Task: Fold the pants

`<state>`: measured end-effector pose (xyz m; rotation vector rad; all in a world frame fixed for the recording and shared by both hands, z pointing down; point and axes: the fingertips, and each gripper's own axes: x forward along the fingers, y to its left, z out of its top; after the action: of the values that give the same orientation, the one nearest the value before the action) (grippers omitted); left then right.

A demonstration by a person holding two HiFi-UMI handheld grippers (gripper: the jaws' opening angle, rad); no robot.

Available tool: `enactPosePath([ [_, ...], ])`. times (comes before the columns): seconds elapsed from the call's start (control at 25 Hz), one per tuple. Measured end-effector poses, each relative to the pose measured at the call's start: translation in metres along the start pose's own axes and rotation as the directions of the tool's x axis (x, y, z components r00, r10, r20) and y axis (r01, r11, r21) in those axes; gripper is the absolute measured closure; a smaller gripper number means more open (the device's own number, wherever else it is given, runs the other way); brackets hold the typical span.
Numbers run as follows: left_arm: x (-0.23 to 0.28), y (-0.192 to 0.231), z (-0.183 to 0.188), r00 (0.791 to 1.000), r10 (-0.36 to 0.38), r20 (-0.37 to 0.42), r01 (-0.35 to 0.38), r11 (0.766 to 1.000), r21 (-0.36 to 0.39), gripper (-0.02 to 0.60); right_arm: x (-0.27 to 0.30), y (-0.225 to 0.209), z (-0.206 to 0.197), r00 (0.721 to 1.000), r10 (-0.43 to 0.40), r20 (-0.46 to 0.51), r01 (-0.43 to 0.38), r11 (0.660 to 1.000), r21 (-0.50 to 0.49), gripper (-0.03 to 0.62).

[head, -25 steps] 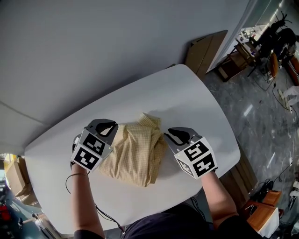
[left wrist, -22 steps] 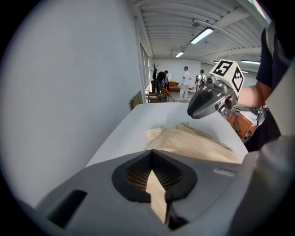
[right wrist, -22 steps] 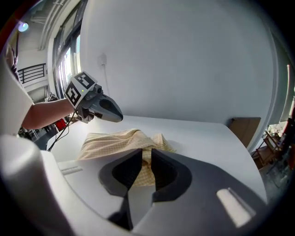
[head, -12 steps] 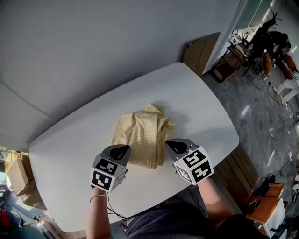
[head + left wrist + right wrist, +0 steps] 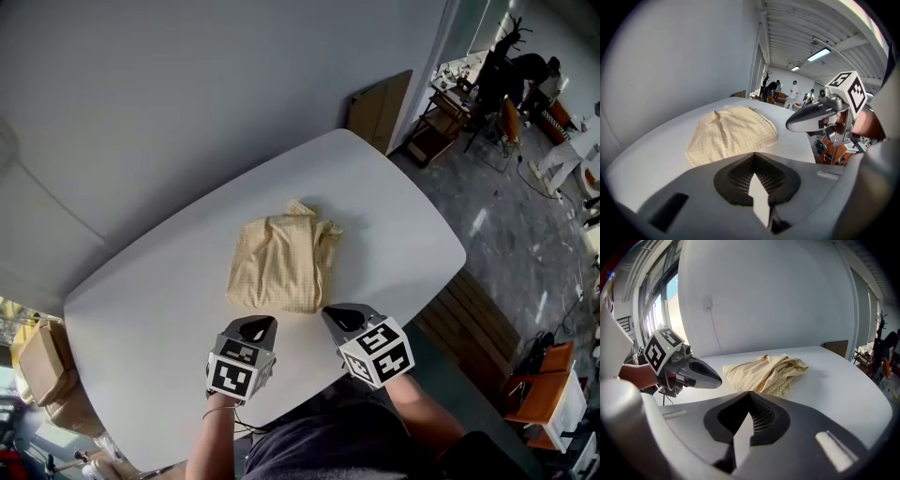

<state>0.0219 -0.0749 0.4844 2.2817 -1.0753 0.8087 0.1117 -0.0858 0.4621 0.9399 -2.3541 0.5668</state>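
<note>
The yellow checked pants (image 5: 284, 262) lie folded into a compact bundle in the middle of the white table (image 5: 394, 211); they also show as the pants (image 5: 731, 131) in the left gripper view and the pants (image 5: 766, 371) in the right gripper view. My left gripper (image 5: 257, 327) is shut and empty, near the table's front edge, just short of the bundle's near hem. My right gripper (image 5: 343, 317) is also shut with nothing in it, beside the bundle's near right corner. Neither touches the cloth.
A brown board (image 5: 380, 111) leans on the wall past the table's far end. Cardboard boxes (image 5: 42, 361) stand on the floor at left. Wooden furniture (image 5: 553, 412) and slats stand at right, with people (image 5: 525, 80) far off.
Both grippers let go of the pants and drew back toward the table's front edge, closing as they went. The bundle stays flat in the middle.
</note>
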Motion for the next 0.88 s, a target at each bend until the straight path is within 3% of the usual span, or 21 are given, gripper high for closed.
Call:
enactPosePath([
  [0.36,-0.018,-0.017,-0.046,1.0,-0.014,0.018,0.017,0.989,-0.149,0.581,-0.004,0.036,-0.031,0.998,-0.045,0.035,0.043,0.997,0.056,0.594],
  [0.68,-0.023,-0.029,-0.054,0.999,-0.034,0.024,0.037,0.987,-0.157,0.581,-0.003,0.046,-0.039,0.999,-0.034,0.036,0.03,0.993,0.118,0.594],
  [0.88,-0.023,-0.028,-0.048,0.999,-0.008,0.05,0.015,0.987,-0.159,0.581,-0.004,0.05,-0.034,0.999,-0.013,0.051,0.007,0.993,0.12,0.594],
])
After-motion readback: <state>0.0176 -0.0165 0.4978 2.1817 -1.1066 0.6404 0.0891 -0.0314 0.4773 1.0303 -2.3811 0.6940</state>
